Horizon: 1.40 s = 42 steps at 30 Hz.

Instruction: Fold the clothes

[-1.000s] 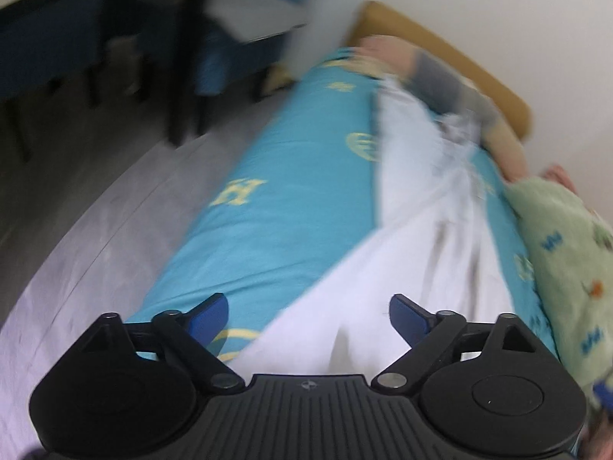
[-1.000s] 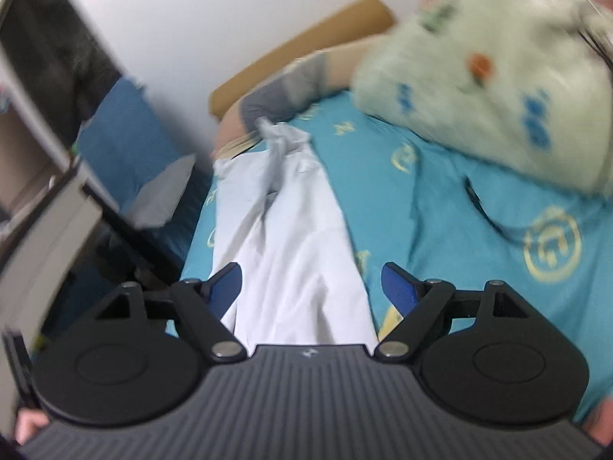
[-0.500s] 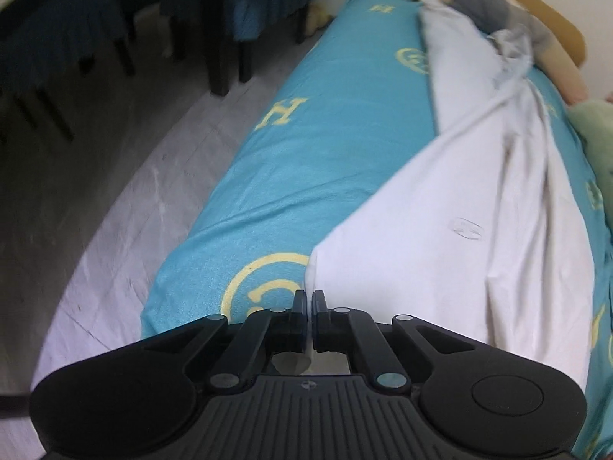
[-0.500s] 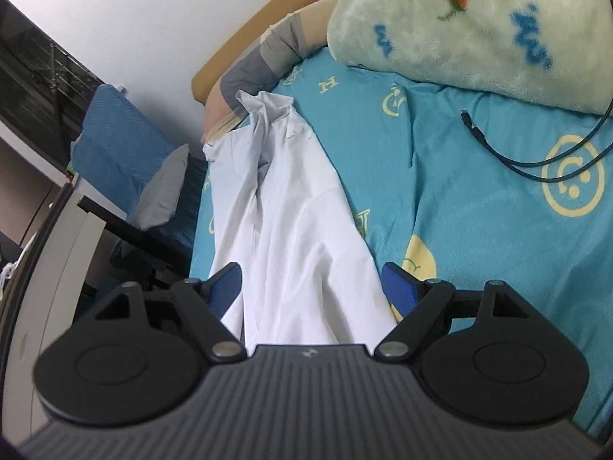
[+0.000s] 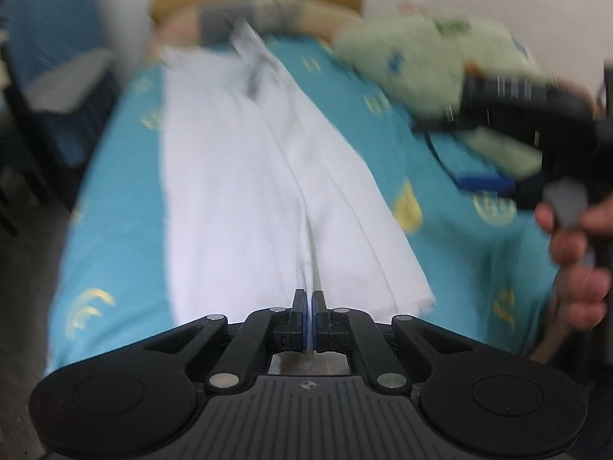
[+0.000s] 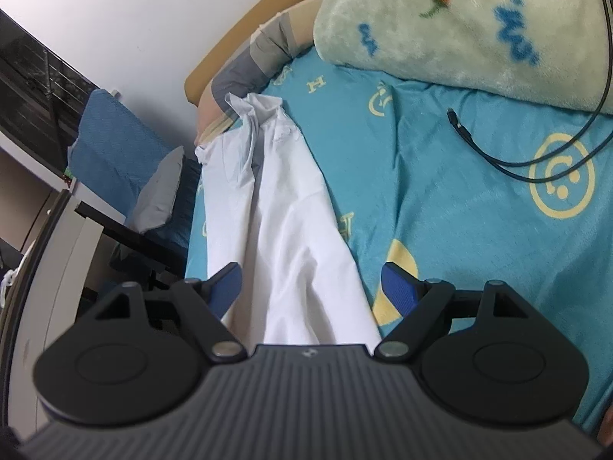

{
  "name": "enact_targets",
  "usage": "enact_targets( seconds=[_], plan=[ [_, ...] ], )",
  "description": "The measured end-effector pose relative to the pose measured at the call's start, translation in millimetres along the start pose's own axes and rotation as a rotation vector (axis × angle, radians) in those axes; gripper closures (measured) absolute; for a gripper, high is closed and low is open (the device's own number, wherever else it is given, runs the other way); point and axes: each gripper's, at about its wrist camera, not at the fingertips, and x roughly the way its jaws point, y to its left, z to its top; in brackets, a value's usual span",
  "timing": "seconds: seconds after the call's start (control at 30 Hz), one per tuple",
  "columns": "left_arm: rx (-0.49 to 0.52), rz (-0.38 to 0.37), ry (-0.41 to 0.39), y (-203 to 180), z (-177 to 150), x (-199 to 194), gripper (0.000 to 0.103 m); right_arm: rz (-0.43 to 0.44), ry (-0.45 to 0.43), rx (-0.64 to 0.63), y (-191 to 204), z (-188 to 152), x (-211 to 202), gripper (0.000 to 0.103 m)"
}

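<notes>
Left gripper [image 5: 309,306] seemingly pinches the white garment's [image 5: 245,191] hem; right gripper [image 6: 310,280] gapes above it.

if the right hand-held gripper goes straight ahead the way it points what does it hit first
Most likely the white garment, which lies between the open fingers of the right hand-held gripper and runs on ahead over the teal bed sheet. Depth is hard to judge in this view.

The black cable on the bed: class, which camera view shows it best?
The right wrist view: the black cable lies sharp on the teal bedsheet, its plug end visible. The left wrist view is motion-blurred and shows only a dark curved stretch of it beside the right gripper.
</notes>
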Motion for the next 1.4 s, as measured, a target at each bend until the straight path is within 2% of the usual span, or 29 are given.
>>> enact_targets(
  seconds=[0.07, 0.1, 0.13, 0.17, 0.23, 0.33, 0.47, 0.53, 0.6, 0.63, 0.7, 0.77, 0.83, 0.9, 0.97, 1.0, 1.07, 1.1, 1.13, 1.17, 1.23, 1.3, 1.4],
  plan=[
    [-0.018, -0.038, 0.038, 7, -1, 7, 0.082, 0.009, 0.036, 0.025, -8, -1, 3, 0.021],
    [-0.047, -0.044, 0.035, 15, -1, 4, 0.068, 0.014, 0.055, 0.049, -13, -2, 5, 0.021],
    [-0.079, -0.047, 0.029, 23, -1, 1, 0.059, 0.014, 0.074, 0.071, -17, -3, 7, 0.021],
    [-0.111, -0.05, 0.023, 31, -1, -2, 0.055, 0.011, 0.093, 0.086, -20, -4, 11, 0.021],
    [-0.211, -0.05, 0.038, 52, 0, 5, 0.041, 0.006, 0.133, 0.108, -24, -7, 20, 0.021],
    [-0.366, -0.049, 0.064, 86, 1, 18, 0.032, -0.001, 0.201, 0.1, -25, -13, 39, 0.022],
    [-0.572, -0.047, 0.099, 130, 2, 36, 0.031, -0.041, 0.254, 0.049, -22, -20, 61, 0.021],
    [-0.675, -0.045, 0.116, 152, 2, 45, 0.031, -0.017, 0.255, 0.025, -19, -22, 65, 0.021],
    [-0.719, -0.09, 0.108, 158, 1, 49, 0.027, 0.039, 0.292, 0.031, -17, -26, 68, 0.021],
    [-0.737, -0.114, 0.103, 160, -1, 51, 0.027, 0.067, 0.314, 0.034, -15, -28, 69, 0.028],
    [-0.735, -0.147, 0.106, 159, -2, 51, 0.029, 0.092, 0.358, 0.016, -11, -35, 69, 0.032],
    [-0.713, -0.159, 0.119, 154, -4, 49, 0.036, 0.081, 0.388, -0.027, -5, -41, 69, 0.035],
    [-0.695, -0.159, 0.135, 147, -6, 48, 0.051, 0.027, 0.39, -0.104, 3, -45, 64, 0.048],
    [-0.684, -0.159, 0.141, 143, -9, 45, 0.059, -0.025, 0.371, -0.16, 10, -50, 58, 0.049],
    [-0.658, -0.15, 0.153, 138, -9, 43, 0.062, -0.035, 0.388, -0.211, 17, -56, 57, 0.048],
    [-0.645, -0.146, 0.159, 135, -9, 43, 0.067, -0.032, 0.404, -0.238, 21, -58, 58, 0.045],
    [-0.632, -0.139, 0.172, 132, -7, 43, 0.082, -0.015, 0.445, -0.293, 29, -65, 59, 0.046],
    [-0.639, -0.155, 0.176, 134, -6, 42, 0.093, -0.015, 0.463, -0.334, 35, -69, 59, 0.046],
    [-0.648, -0.174, 0.179, 135, -5, 41, 0.096, -0.031, 0.473, -0.398, 43, -75, 57, 0.047],
    [-0.657, -0.194, 0.182, 136, -4, 40, 0.097, -0.062, 0.476, -0.482, 53, -83, 55, 0.052],
    [-0.708, -0.242, 0.172, 145, 1, 36, 0.098, -0.115, 0.449, -0.581, 65, -91, 48, 0.089],
    [-0.737, -0.285, 0.134, 150, 6, 20, 0.098, -0.143, 0.406, -0.621, 72, -91, 38, 0.093],
    [-0.73, -0.329, 0.057, 145, 15, -14, 0.099, -0.094, 0.314, -0.52, 73, -64, 14, 0.094]
  ],
)
